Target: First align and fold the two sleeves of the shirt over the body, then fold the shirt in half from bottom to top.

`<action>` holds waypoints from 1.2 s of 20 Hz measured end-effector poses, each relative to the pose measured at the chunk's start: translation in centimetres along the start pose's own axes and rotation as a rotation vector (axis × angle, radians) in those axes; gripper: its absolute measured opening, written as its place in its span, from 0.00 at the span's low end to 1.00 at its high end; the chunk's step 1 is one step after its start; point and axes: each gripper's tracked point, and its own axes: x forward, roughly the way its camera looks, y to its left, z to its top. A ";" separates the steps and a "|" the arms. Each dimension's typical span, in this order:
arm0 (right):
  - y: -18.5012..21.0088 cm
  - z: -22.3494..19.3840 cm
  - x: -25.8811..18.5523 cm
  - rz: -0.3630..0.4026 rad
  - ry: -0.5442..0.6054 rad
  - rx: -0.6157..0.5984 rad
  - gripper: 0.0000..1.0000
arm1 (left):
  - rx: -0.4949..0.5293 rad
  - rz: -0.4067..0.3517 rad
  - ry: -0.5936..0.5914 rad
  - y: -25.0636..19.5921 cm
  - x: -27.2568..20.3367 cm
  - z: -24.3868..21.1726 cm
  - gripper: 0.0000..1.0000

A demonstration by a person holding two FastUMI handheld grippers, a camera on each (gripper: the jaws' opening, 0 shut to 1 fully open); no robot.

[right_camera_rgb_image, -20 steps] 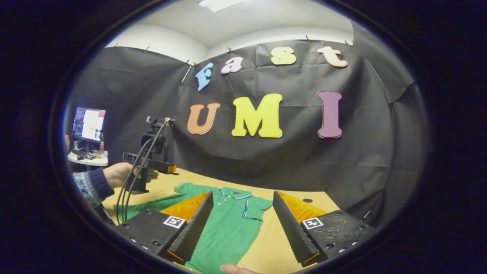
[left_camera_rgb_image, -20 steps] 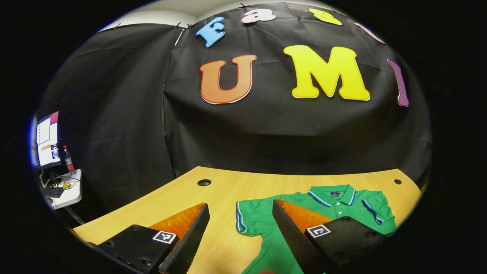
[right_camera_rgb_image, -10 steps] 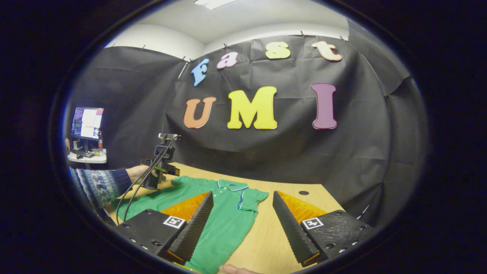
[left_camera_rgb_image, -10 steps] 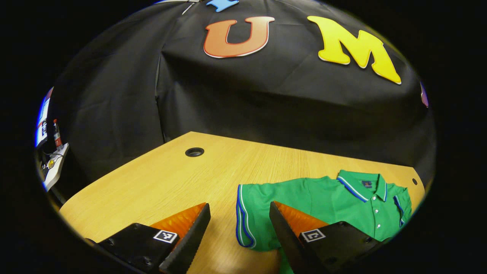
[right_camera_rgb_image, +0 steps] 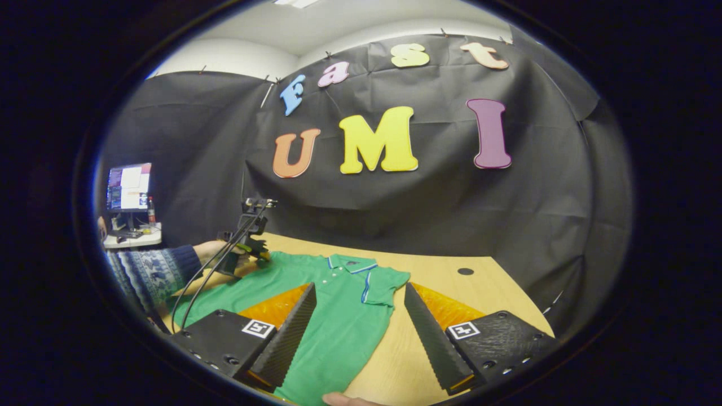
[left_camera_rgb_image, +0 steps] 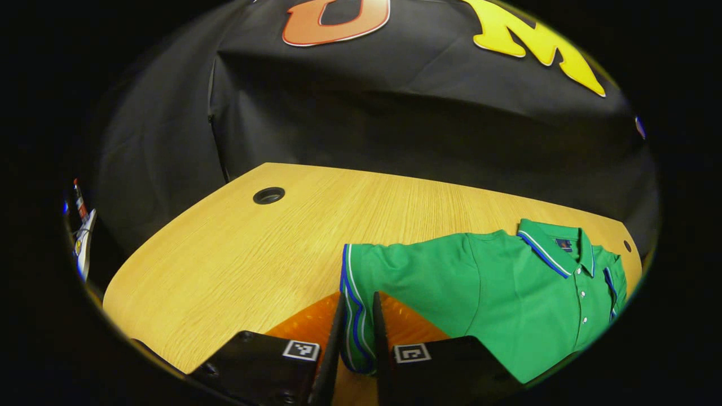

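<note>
A green polo shirt (left_camera_rgb_image: 507,293) with blue and white trim lies flat on the wooden table (left_camera_rgb_image: 237,248), collar toward the booth wall. My left gripper (left_camera_rgb_image: 356,307) is shut on the striped cuff of the shirt's left sleeve (left_camera_rgb_image: 355,270). In the right gripper view the shirt (right_camera_rgb_image: 338,304) spreads below my right gripper (right_camera_rgb_image: 360,299), which hangs open above its right side, near the right sleeve (right_camera_rgb_image: 386,282). The left gripper (right_camera_rgb_image: 251,248) shows farther off at the far sleeve, held by a hand in a patterned sleeve (right_camera_rgb_image: 152,273).
Two round cable holes (left_camera_rgb_image: 269,195) (right_camera_rgb_image: 465,271) mark the tabletop. A monitor and a bottle (right_camera_rgb_image: 128,189) stand on a side desk at far left. A fingertip (right_camera_rgb_image: 338,399) shows at the bottom edge of the right gripper view.
My left gripper dropped toward the table and its fingers came together on the left sleeve cuff. My right gripper stayed open and shifted only slightly over the shirt.
</note>
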 end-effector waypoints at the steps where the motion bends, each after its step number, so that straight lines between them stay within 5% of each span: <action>1: -0.1 -0.1 0.0 0.000 0.001 0.003 0.95 | 0.010 -0.008 -0.002 -0.2 0.2 0.2 0.31; 2: -0.3 -0.3 0.1 -0.001 0.004 0.009 0.95 | 0.034 -0.002 0.009 -0.3 0.4 0.0 0.17; 6: -1.4 -1.0 0.5 -0.018 0.017 0.026 0.95 | 0.089 0.003 0.032 -1.4 -0.2 0.5 0.07; 21: -3.5 -3.1 0.6 -0.063 0.045 0.118 0.92 | 0.159 -0.172 -0.003 -13.9 -4.1 2.9 0.08; 23: -3.3 -3.8 0.8 -0.059 0.060 0.126 0.92 | 0.136 -0.186 0.008 -15.2 -4.5 2.5 0.15; 24: -3.3 -4.0 0.8 -0.058 0.067 0.130 0.96 | 0.119 -0.205 0.006 -15.8 -4.9 2.5 0.47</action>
